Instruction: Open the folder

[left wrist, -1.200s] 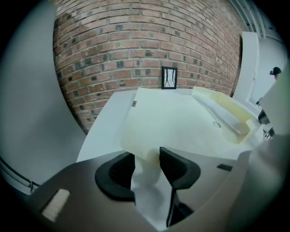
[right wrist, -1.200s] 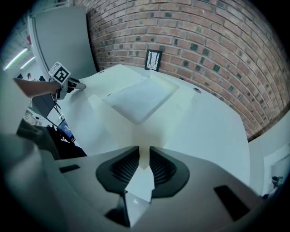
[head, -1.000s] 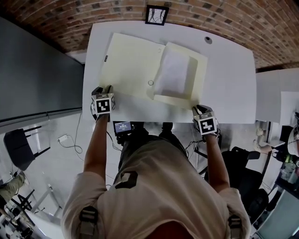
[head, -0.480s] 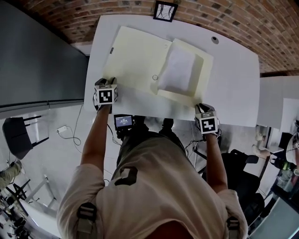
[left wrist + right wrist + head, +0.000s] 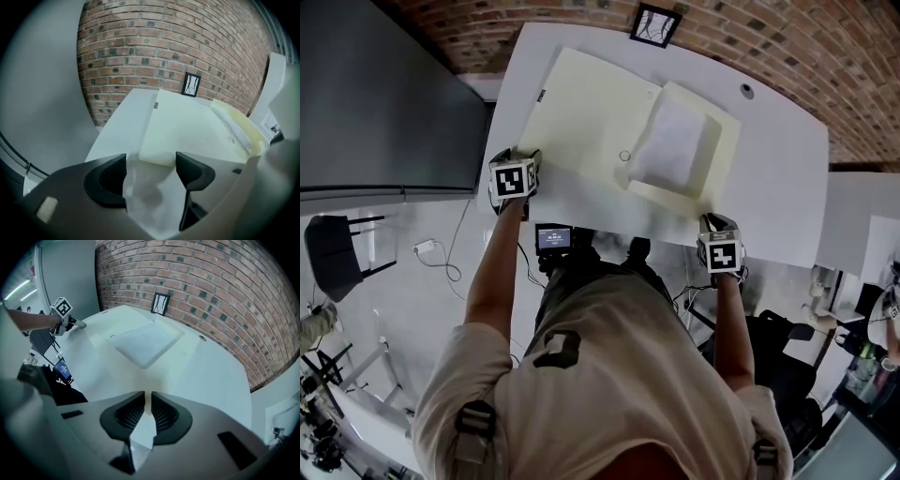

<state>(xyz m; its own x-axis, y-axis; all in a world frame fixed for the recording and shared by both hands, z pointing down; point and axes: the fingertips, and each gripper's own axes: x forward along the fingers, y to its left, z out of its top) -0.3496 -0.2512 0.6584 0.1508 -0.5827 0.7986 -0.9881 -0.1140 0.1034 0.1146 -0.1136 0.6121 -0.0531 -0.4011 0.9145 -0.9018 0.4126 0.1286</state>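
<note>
Currently my left gripper [image 5: 150, 169] sits at the near-left corner of the worktop [image 5: 778, 178], pointing down at the near-left corner of the folder [image 5: 591, 112]. Its jaws have just been opening and now stand wide apart. The near edge of the folder's cover lies ahead in the gap between them, but neither pad presses on it, so I record this claw as released.

Folder: it lies flat and spread open on the left and middle of the worktop, running from near the far edge toward the near edge. The left cover is laid out toward the left edge. The right half carries a pocket holding white sheets [image 5: 670, 145].

My right gripper [image 5: 150, 416] hangs at the near edge of the worktop, right of the folder and apart from it. Its jaws are clenched to a thin slit with nothing between them.

Assessment: the opening step looks complete and the release of the cover is in hand. The next move calls for drawing the left gripper back off the near edge without catching the cover corner. I see no need for the right gripper to act.
</note>
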